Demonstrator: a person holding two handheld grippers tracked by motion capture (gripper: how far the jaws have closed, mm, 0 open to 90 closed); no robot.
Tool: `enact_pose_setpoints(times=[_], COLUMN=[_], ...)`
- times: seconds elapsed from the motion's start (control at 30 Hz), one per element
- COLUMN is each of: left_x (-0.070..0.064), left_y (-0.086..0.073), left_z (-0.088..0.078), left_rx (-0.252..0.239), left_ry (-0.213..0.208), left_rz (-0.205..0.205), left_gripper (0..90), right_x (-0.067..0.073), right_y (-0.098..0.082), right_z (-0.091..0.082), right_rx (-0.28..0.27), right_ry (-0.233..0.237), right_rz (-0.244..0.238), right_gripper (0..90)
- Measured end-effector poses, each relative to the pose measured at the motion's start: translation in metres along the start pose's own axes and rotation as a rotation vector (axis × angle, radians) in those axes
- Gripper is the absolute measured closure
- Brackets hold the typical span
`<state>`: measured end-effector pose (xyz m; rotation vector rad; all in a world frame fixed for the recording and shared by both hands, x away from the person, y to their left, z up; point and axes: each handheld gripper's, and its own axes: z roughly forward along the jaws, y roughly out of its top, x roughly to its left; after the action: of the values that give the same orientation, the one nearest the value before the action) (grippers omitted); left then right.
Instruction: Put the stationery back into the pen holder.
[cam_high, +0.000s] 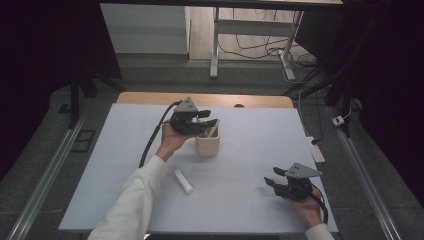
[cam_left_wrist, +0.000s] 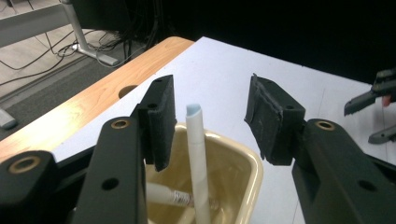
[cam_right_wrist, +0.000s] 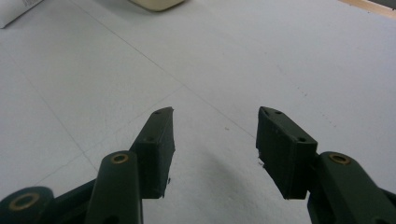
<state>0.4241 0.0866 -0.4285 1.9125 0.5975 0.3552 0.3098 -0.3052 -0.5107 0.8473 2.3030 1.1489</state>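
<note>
Near edge, right side: right gripper (cam_high: 274, 183) held low over the table (cam_high: 250, 150), its black jaws standing apart with only bare surface between them.
Near edge, left of middle: a white tube (cam_high: 183, 180), a short smooth cylinder, lying flat on the sheet, well apart from both grippers.
Table surface: pale blue-white matte sheet, with a light wooden strip (cam_high: 150, 97) showing at the far edge.
Middle of table: cream cup (cam_high: 207, 145), squarish with rounded corners and a glossy rim.
Inside the cup: a white stick (cam_left_wrist: 197, 163), slim with a slanted tip, standing upright; another white tube (cam_left_wrist: 168, 196) lies tilted lower in the cup.
Left gripper (cam_high: 212, 117): over the cup, foam-padded jaws spread to either side of the stick's top, neither pad touching it.
Beyond the table: grey floor, metal table legs (cam_high: 215, 45) and loose cables (cam_high: 260, 47).
</note>
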Motion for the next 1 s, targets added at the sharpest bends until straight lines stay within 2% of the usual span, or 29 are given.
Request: enact_pose_setpoints(times=[0.3,0.43,0.7,0.83,1.0], left_x=[-0.007,-0.012,-0.017,-0.021,-0.021], left_y=[-0.004,-0.006,-0.015,-0.019,-0.024], left_z=[-0.01,-0.016,-0.031,-0.039,-0.044], left_rx=[0.032,0.063,0.08,0.101,0.13], left_ry=[-0.032,-0.034,-0.067,-0.076,-0.087], left_rz=[0.044,0.085,0.104,0.133,0.142], left_gripper=[50.7,49.8,48.7,47.8,47.4], right_x=[0.0,0.0,-0.001,-0.001,0.0], right_y=[0.0,0.0,0.0,0.0,-0.001], right_z=[0.0,0.0,0.0,-0.001,0.0], right_rx=[-0.004,-0.005,-0.004,-0.006,-0.001], right_ry=[0.006,0.007,0.006,0.005,0.004], right_rz=[0.003,0.002,0.004,0.005,0.002], right_gripper=[46.3,46.3,46.2,46.2,46.2])
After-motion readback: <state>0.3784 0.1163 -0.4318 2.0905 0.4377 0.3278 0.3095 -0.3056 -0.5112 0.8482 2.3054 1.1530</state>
